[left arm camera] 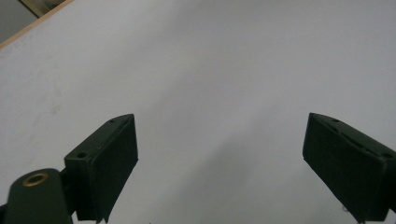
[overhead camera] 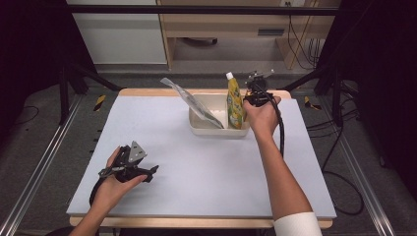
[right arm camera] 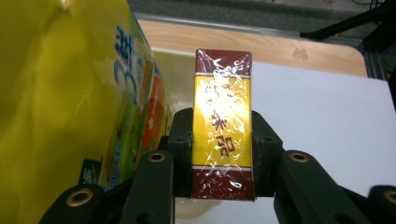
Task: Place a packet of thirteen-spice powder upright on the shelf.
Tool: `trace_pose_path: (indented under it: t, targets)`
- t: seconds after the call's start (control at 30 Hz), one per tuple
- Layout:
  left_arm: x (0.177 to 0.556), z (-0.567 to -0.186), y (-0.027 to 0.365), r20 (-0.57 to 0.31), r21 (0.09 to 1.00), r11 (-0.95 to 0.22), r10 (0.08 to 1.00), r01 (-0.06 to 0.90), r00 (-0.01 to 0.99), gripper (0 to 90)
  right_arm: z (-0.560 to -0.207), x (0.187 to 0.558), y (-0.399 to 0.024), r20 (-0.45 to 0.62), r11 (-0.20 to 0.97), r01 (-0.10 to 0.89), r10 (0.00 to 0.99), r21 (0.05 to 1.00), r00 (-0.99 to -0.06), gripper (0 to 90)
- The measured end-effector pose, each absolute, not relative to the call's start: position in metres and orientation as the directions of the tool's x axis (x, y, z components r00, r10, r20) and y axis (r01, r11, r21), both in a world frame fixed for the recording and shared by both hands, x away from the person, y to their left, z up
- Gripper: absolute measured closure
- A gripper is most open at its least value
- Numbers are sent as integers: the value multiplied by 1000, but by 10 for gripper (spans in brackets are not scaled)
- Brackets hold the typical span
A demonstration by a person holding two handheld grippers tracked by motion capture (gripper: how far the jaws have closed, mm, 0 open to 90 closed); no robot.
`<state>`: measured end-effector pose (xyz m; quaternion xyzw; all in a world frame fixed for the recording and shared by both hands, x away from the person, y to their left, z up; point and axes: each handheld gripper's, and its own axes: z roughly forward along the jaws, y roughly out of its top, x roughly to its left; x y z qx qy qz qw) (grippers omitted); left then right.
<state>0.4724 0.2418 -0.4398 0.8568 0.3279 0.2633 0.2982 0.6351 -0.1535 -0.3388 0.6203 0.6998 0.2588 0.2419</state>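
Observation:
My right gripper (right arm camera: 223, 140) is shut on a small yellow and dark red box (right arm camera: 223, 126) wrapped in clear film, its jaws pressing both long sides. It hovers at the right end of the white tub (overhead camera: 216, 129), and in the high view the right gripper (overhead camera: 256, 96) is partly hidden behind the hand. A yellow pouch with a white cap (overhead camera: 235, 102) stands in the tub, just left of the held box; the same pouch (right arm camera: 70, 102) looms close in the right gripper view. My left gripper (left arm camera: 219, 161) is open over bare tabletop, and it rests low at the near left (overhead camera: 142, 172).
A clear plastic bag (overhead camera: 194, 104) leans out of the tub's left part. The pale blue-grey table top (overhead camera: 196, 167) spreads between the two hands, with a wooden edge around it. Dark frame bars and cables stand beyond the table on both sides.

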Motion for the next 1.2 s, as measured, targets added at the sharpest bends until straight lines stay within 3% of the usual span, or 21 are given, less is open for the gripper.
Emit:
trace_pose_path:
  t: [0.3, 0.33, 0.37, 0.4, 0.57, 0.73, 0.93, 1.03, 1.2]
  targets:
    - [474, -440, 245, 261, 693, -603, 722, 397, 641, 104, -366, 638, -157, 25, 73, 737, 992, 672, -121, 665]
    - [474, -440, 245, 262, 693, -602, 723, 396, 639, 104, -369, 638, -158, 29, 75, 729, 991, 680, -130, 646]
    - [474, -439, 246, 263, 693, -603, 723, 396, 639, 104, -369, 634, -161, 32, 79, 704, 989, 706, -144, 572]
    - [474, -439, 246, 263, 693, -602, 723, 397, 638, 104, -369, 634, -161, 32, 79, 704, 989, 706, -144, 572]
    - [476, -440, 249, 259, 698, -589, 738, 407, 623, 95, -349, 602, -172, 32, 90, 578, 980, 811, -197, 502]
    - [479, -442, 255, 222, 703, -555, 766, 446, 603, 85, -349, 571, -177, 1, 126, 525, 972, 841, -235, 460]
    - [484, -446, 265, 173, 711, -509, 795, 485, 581, 67, -378, 530, -187, 1, 132, 493, 965, 860, -261, 362]
    - [486, -446, 271, 145, 723, -482, 806, 495, 574, 61, -416, 507, -188, -1, 150, 515, 961, 844, -277, 229]
    - [490, -447, 278, 126, 730, -462, 815, 504, 565, 59, -437, 499, -191, 10, 165, 554, 954, 816, -299, 172]
